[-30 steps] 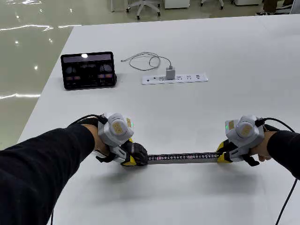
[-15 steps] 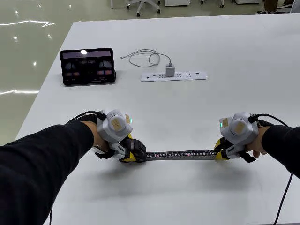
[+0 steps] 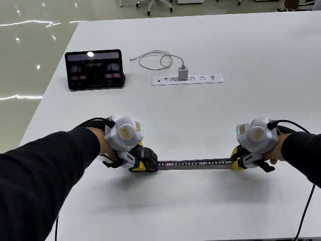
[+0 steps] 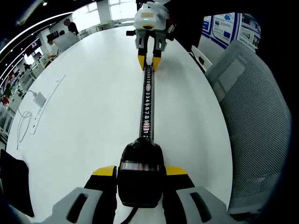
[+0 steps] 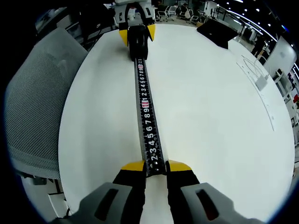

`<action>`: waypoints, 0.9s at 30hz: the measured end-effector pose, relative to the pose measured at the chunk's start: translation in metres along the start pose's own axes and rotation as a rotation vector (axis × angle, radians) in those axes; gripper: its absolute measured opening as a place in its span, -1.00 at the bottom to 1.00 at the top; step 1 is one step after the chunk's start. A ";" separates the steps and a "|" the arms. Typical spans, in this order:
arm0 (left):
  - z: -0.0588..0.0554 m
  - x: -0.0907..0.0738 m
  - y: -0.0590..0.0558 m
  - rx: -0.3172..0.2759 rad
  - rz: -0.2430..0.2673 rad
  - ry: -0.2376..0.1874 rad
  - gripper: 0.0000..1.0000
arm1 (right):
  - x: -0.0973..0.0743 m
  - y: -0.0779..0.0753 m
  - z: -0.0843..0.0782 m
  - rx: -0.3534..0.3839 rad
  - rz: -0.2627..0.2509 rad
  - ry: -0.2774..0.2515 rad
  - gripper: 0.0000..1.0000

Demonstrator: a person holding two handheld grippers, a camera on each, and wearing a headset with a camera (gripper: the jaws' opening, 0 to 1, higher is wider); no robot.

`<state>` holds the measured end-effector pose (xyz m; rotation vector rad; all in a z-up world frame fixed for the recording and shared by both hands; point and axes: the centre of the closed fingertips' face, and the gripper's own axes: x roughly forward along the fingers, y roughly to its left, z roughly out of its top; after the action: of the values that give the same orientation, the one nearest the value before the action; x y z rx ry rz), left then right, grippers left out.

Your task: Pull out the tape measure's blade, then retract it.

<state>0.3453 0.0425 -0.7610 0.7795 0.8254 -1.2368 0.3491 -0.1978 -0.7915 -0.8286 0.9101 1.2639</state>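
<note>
- Now, your left gripper [image 3: 143, 165] pinches the tape case [image 4: 141, 173]; your right gripper [image 5: 149, 166], at 3 o'clock, pinches the blade [image 3: 195, 163] tip.
- Blade's out: next, likely, feed it back toward 9 o'clock.

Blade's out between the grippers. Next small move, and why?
Probably ease the right gripper toward the left gripper, feeding the blade back in. The blade lies stretched flat on the table, its tip pinched in the right jaws, the case clamped in the left. Letting go could make it snap back.
</note>
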 end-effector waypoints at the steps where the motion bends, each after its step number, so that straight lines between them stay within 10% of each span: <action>1: 0.000 0.000 0.000 -0.002 -0.001 0.002 -0.33 | 0.000 0.000 0.000 0.001 -0.001 0.001 -0.75; 13: -0.002 0.000 0.001 -0.027 0.011 0.018 -0.32 | 0.002 -0.002 -0.001 0.012 -0.015 0.026 -0.73; 27: -0.019 -0.008 0.010 -0.074 0.043 0.043 -0.12 | 0.005 -0.005 0.006 0.056 -0.040 -0.018 -0.25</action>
<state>0.3520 0.0643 -0.7628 0.7631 0.8802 -1.1483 0.3547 -0.1907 -0.7930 -0.7862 0.9061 1.2047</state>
